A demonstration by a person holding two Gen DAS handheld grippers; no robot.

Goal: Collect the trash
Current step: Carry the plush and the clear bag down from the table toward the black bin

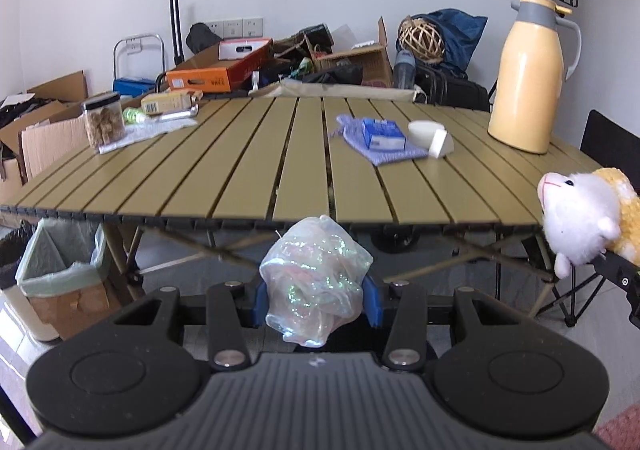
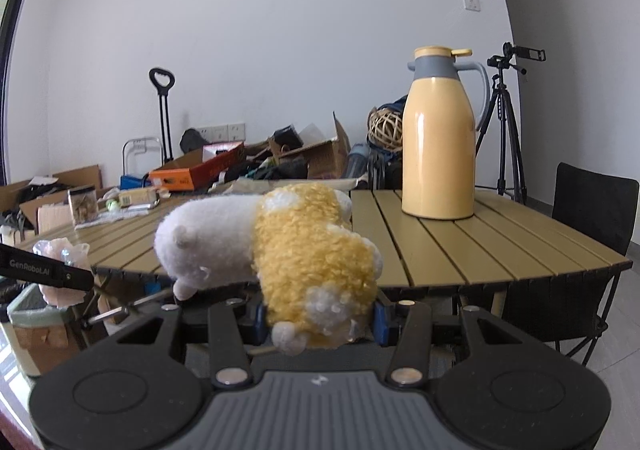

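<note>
My left gripper [image 1: 316,300] is shut on a crumpled clear iridescent plastic wrapper [image 1: 316,282], held in front of the slatted table's near edge [image 1: 240,216]. The wrapper also shows at the left of the right wrist view [image 2: 60,254]. My right gripper [image 2: 318,316] is shut on a white and yellow plush toy [image 2: 296,250], held level with the table edge. The plush shows at the right of the left wrist view [image 1: 584,218]. A trash bin with a pale green liner [image 1: 60,274] stands on the floor, below left of the table.
On the table stand a yellow thermos jug [image 1: 528,78], a blue carton [image 1: 382,134] on a purple cloth, a white tape dispenser [image 1: 432,136] and a jar of snacks [image 1: 103,121]. Cardboard boxes and clutter fill the back. A black chair [image 2: 592,218] stands right.
</note>
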